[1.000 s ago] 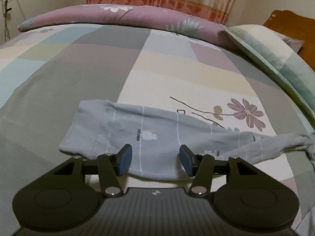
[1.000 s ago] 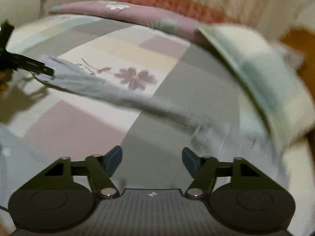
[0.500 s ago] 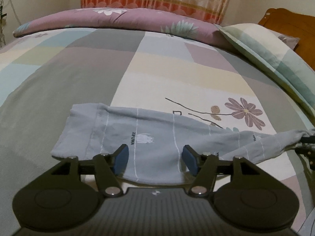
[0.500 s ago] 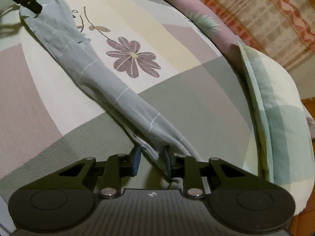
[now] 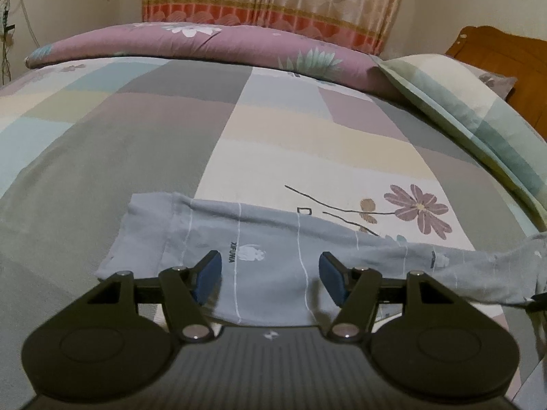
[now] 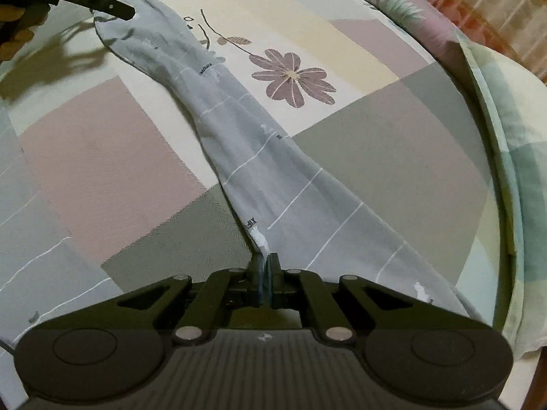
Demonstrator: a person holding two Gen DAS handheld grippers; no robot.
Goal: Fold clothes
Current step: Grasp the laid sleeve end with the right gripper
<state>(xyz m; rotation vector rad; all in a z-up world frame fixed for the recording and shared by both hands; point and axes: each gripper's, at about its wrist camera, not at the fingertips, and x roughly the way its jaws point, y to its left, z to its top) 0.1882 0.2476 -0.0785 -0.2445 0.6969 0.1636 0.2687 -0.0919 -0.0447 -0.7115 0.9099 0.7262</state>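
right gripper (image 6: 264, 275): pinching the near end of the grey garment (image 6: 239, 130), jaws closed on the cloth | grey garment: lying stretched out across the patchwork bedsheet (image 6: 109, 143) | left gripper (image 6: 131, 12): reaching the far end of the garment, its state not clear | pillow (image 6: 506, 143): resting at right edge

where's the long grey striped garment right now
The long grey striped garment lies stretched across the patchwork bedspread, just beside the printed purple flower. Its near end is pinched in the right gripper.
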